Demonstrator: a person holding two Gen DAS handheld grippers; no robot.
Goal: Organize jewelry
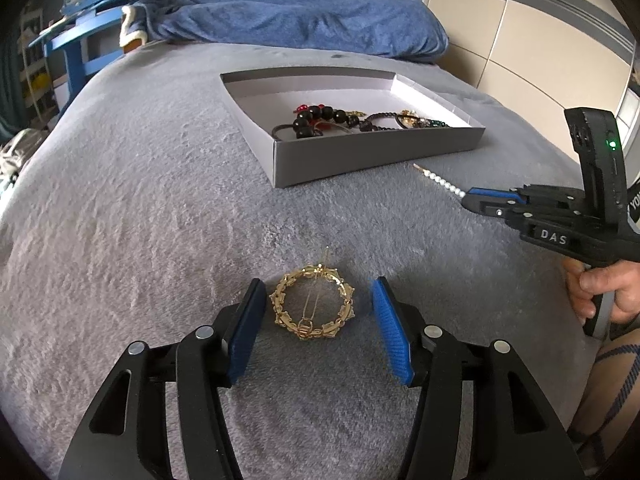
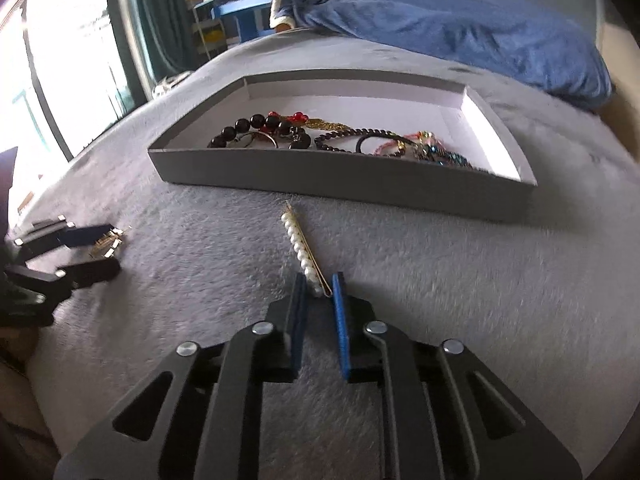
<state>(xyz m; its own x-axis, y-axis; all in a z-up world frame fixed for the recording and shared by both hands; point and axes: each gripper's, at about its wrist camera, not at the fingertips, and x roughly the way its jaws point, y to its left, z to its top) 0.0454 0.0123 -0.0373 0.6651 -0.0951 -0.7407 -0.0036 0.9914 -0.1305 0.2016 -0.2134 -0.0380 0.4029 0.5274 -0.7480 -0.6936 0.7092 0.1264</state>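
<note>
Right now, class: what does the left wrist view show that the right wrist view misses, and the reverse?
Left wrist only: the gold wreath brooch seen whole, lying between the open left gripper fingers.
Right wrist only: the bright window.
Both: the grey tray of jewellery, and the pearl hairpin with its end between the nearly shut right gripper fingers.

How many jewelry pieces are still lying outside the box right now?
2. The gold round brooch lies on the blanket between the open left gripper fingers; the pearl hairpin lies before the box, its near end in the right gripper.
</note>
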